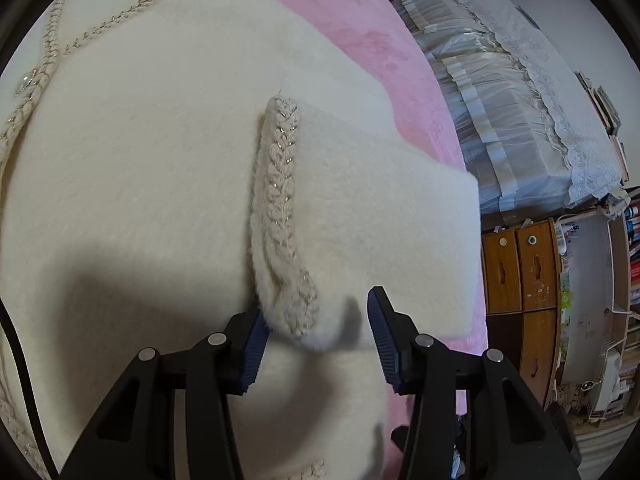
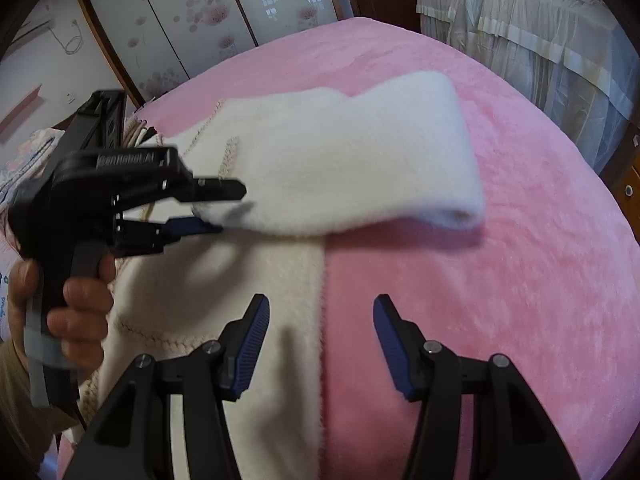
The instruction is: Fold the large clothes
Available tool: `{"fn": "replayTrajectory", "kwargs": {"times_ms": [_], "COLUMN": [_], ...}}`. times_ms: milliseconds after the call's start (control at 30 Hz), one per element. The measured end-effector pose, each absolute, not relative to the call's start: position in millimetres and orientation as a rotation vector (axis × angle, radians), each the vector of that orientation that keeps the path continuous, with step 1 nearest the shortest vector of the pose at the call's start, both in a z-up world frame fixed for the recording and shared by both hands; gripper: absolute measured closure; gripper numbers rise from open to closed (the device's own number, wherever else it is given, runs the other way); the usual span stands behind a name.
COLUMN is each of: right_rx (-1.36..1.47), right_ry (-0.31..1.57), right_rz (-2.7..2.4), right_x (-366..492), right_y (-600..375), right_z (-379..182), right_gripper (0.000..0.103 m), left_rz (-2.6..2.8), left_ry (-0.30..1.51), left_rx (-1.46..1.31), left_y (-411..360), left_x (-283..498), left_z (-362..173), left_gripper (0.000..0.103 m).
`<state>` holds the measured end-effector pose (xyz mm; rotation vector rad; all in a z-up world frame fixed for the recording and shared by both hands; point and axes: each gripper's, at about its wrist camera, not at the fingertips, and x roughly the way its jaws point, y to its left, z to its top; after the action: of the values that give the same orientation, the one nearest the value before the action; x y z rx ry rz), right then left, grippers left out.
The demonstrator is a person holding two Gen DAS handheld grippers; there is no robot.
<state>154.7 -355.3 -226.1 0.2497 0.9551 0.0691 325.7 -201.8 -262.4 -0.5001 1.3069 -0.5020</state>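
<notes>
A cream fuzzy cardigan [image 1: 140,184] with braided trim lies on a pink blanket [image 1: 360,40]. Its sleeve [image 1: 360,208] is folded across the body, the braided cuff [image 1: 280,200] pointing at my left gripper [image 1: 318,320]. That gripper is open, its blue pads either side of the cuff end, not clamped. In the right wrist view the left gripper [image 2: 224,210] is open at the sleeve [image 2: 340,160] end. My right gripper [image 2: 322,320] is open and empty above the cardigan's edge [image 2: 312,280] and the blanket [image 2: 500,280].
A bed with a white lace and ruffled cover [image 1: 520,112] stands beside the blanket. A wooden drawer cabinet [image 1: 520,272] and a bookshelf [image 1: 624,280] are at the right. Sliding doors with flower prints [image 2: 192,12] stand behind.
</notes>
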Motion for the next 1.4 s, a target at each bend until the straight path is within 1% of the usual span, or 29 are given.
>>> {"fn": "replayTrajectory", "kwargs": {"times_ms": [33,67,133,233,300,500,667,800,900,967,1033,1100,1267,1333,1400], "right_rx": [0.248,0.246,0.235,0.264,0.296,0.334,0.370,0.362,0.320,0.263,0.209,0.143,0.093,0.078,0.057], "right_ry": [0.960,0.963,0.972,0.982,0.995,0.986,0.965,0.956,0.967,0.971,0.969,0.969,0.965,0.966,0.970], "right_rz": [0.063,0.057,0.034,0.021,0.013,-0.007,-0.020,-0.030,-0.013,-0.012,0.002,-0.028,-0.043,-0.048,-0.055], "right_x": [154,154,156,160,167,195,229,252,270,278,282,283,281,280,280], "right_y": [-357,-358,-362,-372,-379,-382,-379,-370,-358,-348,-337,-326,-322,-323,-322], "right_z": [-228,-230,-232,-235,-238,-240,-241,-239,-242,-243,-242,-242,-242,-241,-242], "right_gripper": [0.049,0.049,0.049,0.049,0.049,0.049,0.048,0.049,0.049,0.052,0.074,0.074,0.074,0.074,0.074], "left_rz": [-0.481,-0.459,-0.443,-0.448,-0.444,-0.427,-0.360,-0.265,-0.195,-0.159,-0.126,-0.094,-0.040,-0.028,-0.036], "left_ry": [1.309,1.314,1.315,1.230,1.146,0.948,0.847,0.811,0.821,0.843,0.876,0.903,1.057,1.118,1.143], "left_rx": [-0.475,-0.443,-0.383,-0.286,-0.224,-0.180,-0.151,-0.137,-0.156,-0.168,-0.182,-0.187,-0.288,-0.308,-0.312], "left_y": [-207,-211,-220,-225,-230,-227,-199,-155,-114,-82,-55,-38,9,14,14], "left_x": [329,332,338,337,343,365,375,388,397,395,392,386,362,352,343], "left_z": [-263,-261,-255,-222,-188,-82,-23,-6,-13,-29,-54,-85,-182,-218,-242], "left_gripper": [0.068,0.088,0.089,0.090,0.090,0.090,0.090,0.090,0.090,0.090,0.090,0.090,0.090,0.090,0.089]}}
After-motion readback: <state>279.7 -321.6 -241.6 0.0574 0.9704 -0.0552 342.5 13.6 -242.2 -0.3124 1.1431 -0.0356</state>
